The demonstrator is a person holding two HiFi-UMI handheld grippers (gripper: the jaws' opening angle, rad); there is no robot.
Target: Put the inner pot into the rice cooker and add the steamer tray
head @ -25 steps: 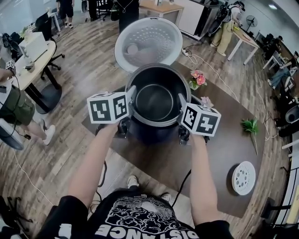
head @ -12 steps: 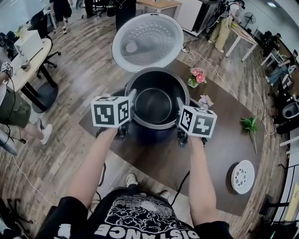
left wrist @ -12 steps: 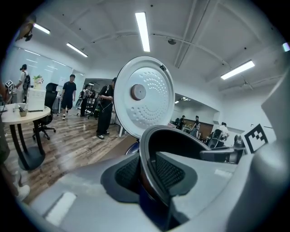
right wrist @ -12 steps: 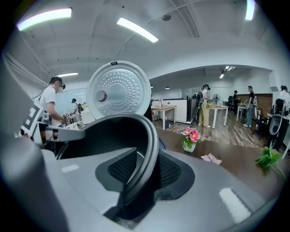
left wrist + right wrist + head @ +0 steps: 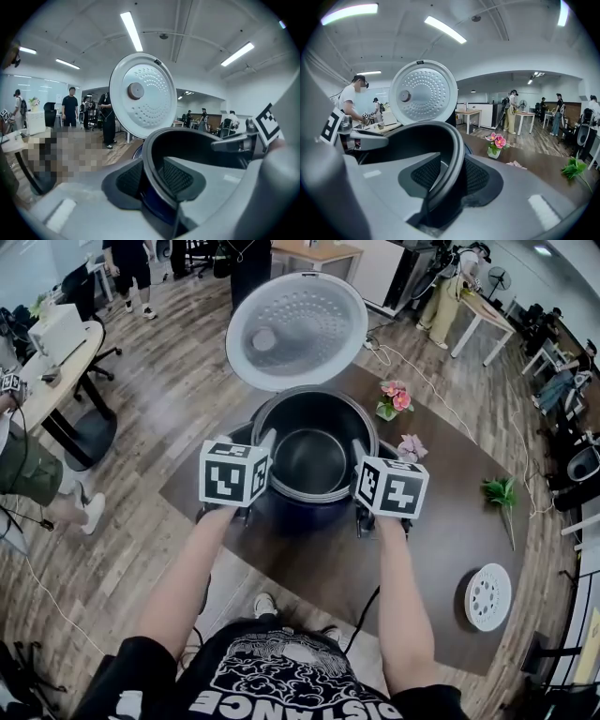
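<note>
The rice cooker's (image 5: 314, 510) raised lid (image 5: 296, 329) walls off its far side. The inner pot (image 5: 311, 461) fills its mouth, with open air straight above. The left tongs (image 5: 265, 444) and right tongs (image 5: 360, 452) straddle the pot's rim at the cooker's left and right, their jaws just now opening, and they block both flanks. Just right of the cooker, 2 pink flowers (image 5: 396, 397) crowd the desk (image 5: 436, 521). Further right the desk lies bare up to a green sprig (image 5: 502, 491), and the steamer tray (image 5: 489, 596) sits well off to the near right. In front of the cooker, bare desk runs between the person's forearms (image 5: 398, 606).
</note>
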